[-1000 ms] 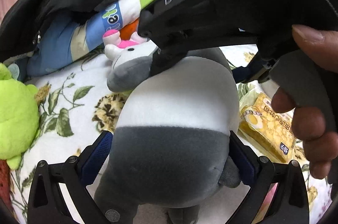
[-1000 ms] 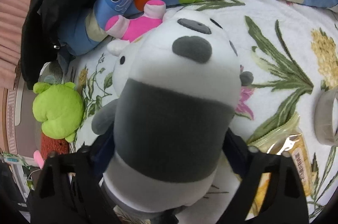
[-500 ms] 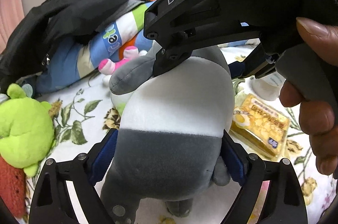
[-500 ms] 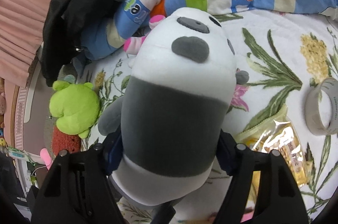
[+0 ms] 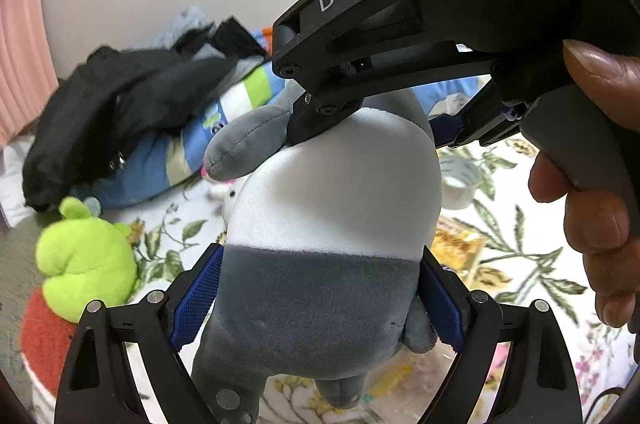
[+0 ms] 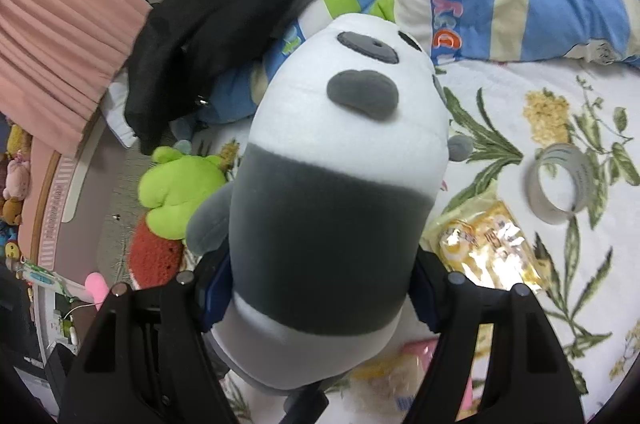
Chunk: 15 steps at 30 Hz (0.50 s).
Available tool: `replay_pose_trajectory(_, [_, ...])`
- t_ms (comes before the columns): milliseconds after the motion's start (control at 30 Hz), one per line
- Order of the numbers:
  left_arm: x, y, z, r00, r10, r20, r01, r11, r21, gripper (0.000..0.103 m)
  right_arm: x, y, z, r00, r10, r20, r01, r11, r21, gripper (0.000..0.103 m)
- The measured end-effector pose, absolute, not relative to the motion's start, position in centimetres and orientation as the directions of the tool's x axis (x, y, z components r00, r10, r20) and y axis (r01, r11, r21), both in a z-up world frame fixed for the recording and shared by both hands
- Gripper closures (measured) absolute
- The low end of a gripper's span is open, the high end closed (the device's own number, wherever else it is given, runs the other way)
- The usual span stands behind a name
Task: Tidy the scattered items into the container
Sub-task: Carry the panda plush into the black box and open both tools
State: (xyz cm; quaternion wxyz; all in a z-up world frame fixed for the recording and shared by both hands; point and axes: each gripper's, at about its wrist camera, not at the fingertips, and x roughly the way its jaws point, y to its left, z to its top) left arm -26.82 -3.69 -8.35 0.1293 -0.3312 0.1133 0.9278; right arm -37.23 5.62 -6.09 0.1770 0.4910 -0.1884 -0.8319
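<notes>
The left gripper (image 5: pixel 318 298) clamps the grey lower band of the panda plush (image 5: pixel 332 208), blue ribbed pads pressed into both flanks; the right gripper (image 6: pixel 320 298) squeezes the grey band below its head. So the toy hangs between both tools, clear of the floral bedspread (image 6: pixel 520 104), and no container shows in either view.

In the right wrist view, going left to right: a lime-green plush (image 6: pixel 180 188) at nine o'clock, a red knitted piece (image 6: pixel 154 258) just below it, the panda in the centre, a crinkly yellow snack packet (image 6: pixel 486 248) at four o'clock, and a tape roll (image 6: pixel 560 184) at three o'clock.

The risk I judge largest is slippage: the panda is soft, rounded velour over springy stuffing, so the pads grip compressed pile rather than anything firm. If the two hands drift apart or turn unevenly, the body could twist out of one pair of pads and swing. The loose grey arm (image 5: pixel 244 144) lies against the right tool's black linkage and might snag there. A dropped toy would likely land on the glossy packet below.
</notes>
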Motion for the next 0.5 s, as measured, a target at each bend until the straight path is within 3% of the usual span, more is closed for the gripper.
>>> replay_pose_trajectory(500, [-15.8,6.0,2.1,-0.793,0.255,-0.553,-0.426,-0.881,0.206,0.012,-23.6,16.2,3.2,-0.602,-0.435,-0.670,0.099,-0.872,0.479,0.031])
